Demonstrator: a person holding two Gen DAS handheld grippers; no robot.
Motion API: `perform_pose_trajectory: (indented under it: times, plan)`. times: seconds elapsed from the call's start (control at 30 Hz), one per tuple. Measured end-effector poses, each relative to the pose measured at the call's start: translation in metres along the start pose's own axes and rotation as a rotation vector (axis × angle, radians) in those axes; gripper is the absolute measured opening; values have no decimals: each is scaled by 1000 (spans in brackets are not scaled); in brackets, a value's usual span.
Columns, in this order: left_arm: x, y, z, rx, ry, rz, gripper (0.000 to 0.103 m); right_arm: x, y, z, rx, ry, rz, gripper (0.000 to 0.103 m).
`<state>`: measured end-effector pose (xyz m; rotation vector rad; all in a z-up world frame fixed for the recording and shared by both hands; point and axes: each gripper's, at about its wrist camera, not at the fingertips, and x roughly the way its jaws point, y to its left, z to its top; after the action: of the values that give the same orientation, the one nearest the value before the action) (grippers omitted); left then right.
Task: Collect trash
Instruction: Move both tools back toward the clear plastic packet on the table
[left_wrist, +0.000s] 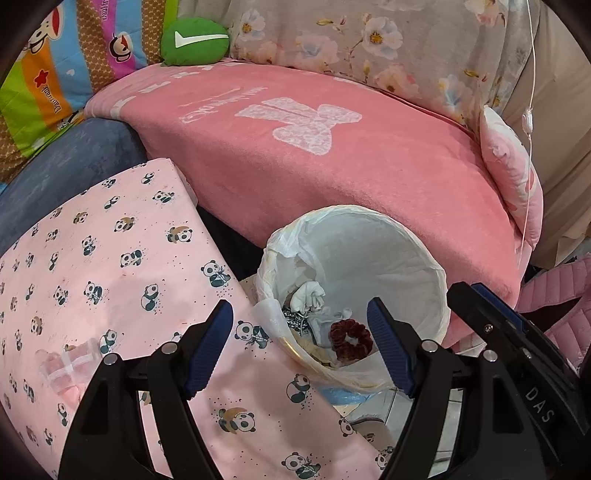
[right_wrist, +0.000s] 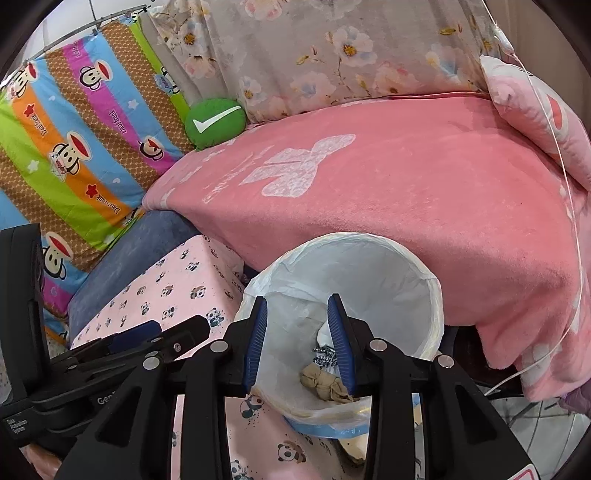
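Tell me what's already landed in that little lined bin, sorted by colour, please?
In the trash bin, what shows:
White crumpled tissue: 1
Dark red scrunchie: 1
Tan knotted cloth: 1
Silvery crinkled wrapper: 1
Total: 4 visible; more may lie underneath.

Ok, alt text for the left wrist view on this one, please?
The open left gripper hovers empty above a trash bin lined with a white bag, holding a dark red scrunchie, crumpled white tissue and other scraps. A panda-print pink sheet lies to its left, a pink blanket behind.
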<state>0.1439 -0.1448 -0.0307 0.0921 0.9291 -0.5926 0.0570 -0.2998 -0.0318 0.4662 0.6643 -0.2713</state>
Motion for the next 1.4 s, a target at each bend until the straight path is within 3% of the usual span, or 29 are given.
perform_pose_trajectory:
  times: [0.67, 1.07, 1.4]
  plan:
    - [-32, 41, -31, -78, -14, 40, 71, -14, 43, -30, -51, 39, 39, 43]
    - [-54, 94, -60, -188, -17, 92, 72, -18, 92, -52, -135, 73, 86, 43]
    - [-71, 148, -86, -278, -16, 138, 73, -12, 145, -74, -220, 111, 128, 49]
